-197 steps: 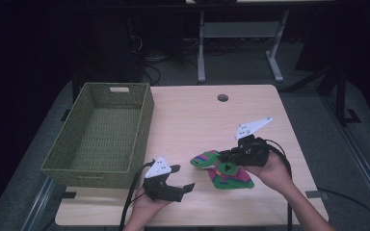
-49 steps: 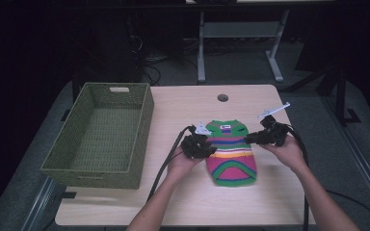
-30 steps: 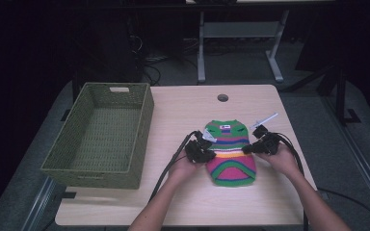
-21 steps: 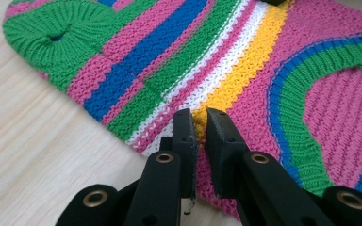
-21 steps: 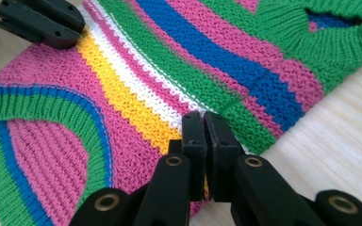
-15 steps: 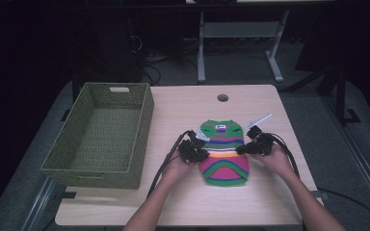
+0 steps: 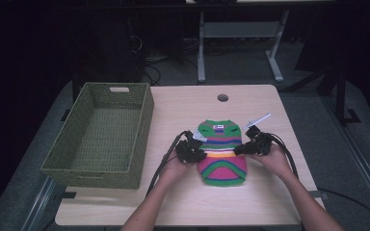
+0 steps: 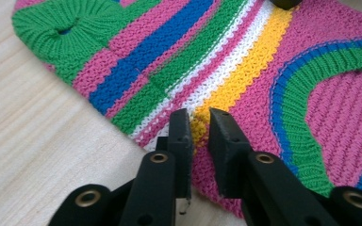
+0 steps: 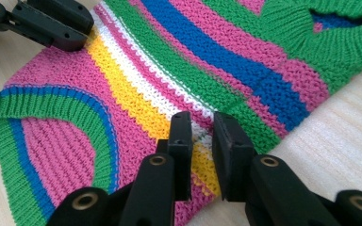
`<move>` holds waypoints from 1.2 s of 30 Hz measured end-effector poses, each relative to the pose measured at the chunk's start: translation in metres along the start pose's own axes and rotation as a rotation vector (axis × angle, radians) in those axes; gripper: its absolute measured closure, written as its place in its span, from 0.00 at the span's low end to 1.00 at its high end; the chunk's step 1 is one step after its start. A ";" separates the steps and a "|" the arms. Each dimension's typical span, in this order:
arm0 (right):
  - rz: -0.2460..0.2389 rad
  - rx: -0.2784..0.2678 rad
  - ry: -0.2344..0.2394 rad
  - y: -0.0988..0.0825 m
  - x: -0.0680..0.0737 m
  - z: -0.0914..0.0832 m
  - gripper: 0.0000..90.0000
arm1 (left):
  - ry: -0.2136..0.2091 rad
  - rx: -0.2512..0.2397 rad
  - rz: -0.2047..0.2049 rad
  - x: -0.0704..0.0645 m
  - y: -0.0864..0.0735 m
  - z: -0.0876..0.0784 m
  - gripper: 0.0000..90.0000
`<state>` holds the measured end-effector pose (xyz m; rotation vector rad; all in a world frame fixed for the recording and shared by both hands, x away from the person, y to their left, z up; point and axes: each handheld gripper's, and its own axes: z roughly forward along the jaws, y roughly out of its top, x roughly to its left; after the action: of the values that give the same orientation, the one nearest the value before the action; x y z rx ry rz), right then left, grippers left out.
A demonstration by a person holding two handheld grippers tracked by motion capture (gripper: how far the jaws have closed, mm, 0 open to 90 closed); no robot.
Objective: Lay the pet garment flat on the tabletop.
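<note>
A small knitted sweater [image 7: 220,159] striped in green, pink, blue, white and yellow lies flat on the wooden table [image 7: 183,106], neck end away from me. My left gripper [image 7: 196,153] pinches its left edge at the yellow stripe. In the left gripper view the jaws [image 8: 200,127] stand close together with the knit's edge [image 8: 245,75] between them. My right gripper [image 7: 241,149] holds the opposite edge at the same stripe. The right gripper view shows its jaws [image 9: 200,132] nipped on the sweater [image 9: 136,89], with the other gripper's jaw [image 9: 52,23] at the far side.
A green woven basket [image 7: 144,120] stands empty at the table's left. A round cable hole [image 7: 222,97] sits at the back middle. Cables trail from both grippers toward the front edge. Beyond the table are a dark floor and a desk frame [image 7: 241,33].
The sweater, crumpled at the right earliest, is now spread flat. Over the last second both grippers have slid it toward me while gripping its two sides.
</note>
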<state>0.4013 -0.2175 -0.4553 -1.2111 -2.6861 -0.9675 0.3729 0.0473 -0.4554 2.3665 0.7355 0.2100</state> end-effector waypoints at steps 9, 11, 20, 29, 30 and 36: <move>0.022 -0.084 0.040 -0.001 -0.002 -0.018 0.72 | -0.023 -0.052 -0.043 0.005 -0.001 -0.011 0.76; 0.026 -0.083 0.039 -0.002 -0.003 -0.019 0.70 | -0.017 -0.060 -0.041 0.005 -0.001 -0.013 0.75; 0.029 -0.111 0.048 -0.007 -0.004 -0.027 0.61 | -0.001 -0.079 -0.056 0.007 -0.007 -0.021 0.61; 0.030 -0.113 0.035 -0.011 -0.003 -0.031 0.50 | 0.003 -0.103 -0.081 0.010 -0.011 -0.029 0.53; 0.033 -0.120 0.033 -0.012 -0.004 -0.033 0.48 | 0.005 -0.099 -0.079 0.010 -0.012 -0.029 0.51; 0.040 -0.131 0.036 -0.017 -0.006 -0.040 0.45 | 0.001 -0.110 -0.088 0.009 -0.014 -0.035 0.47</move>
<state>0.3857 -0.2517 -0.4336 -1.2506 -2.5972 -1.1636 0.3628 0.0802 -0.4370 2.2256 0.8063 0.2089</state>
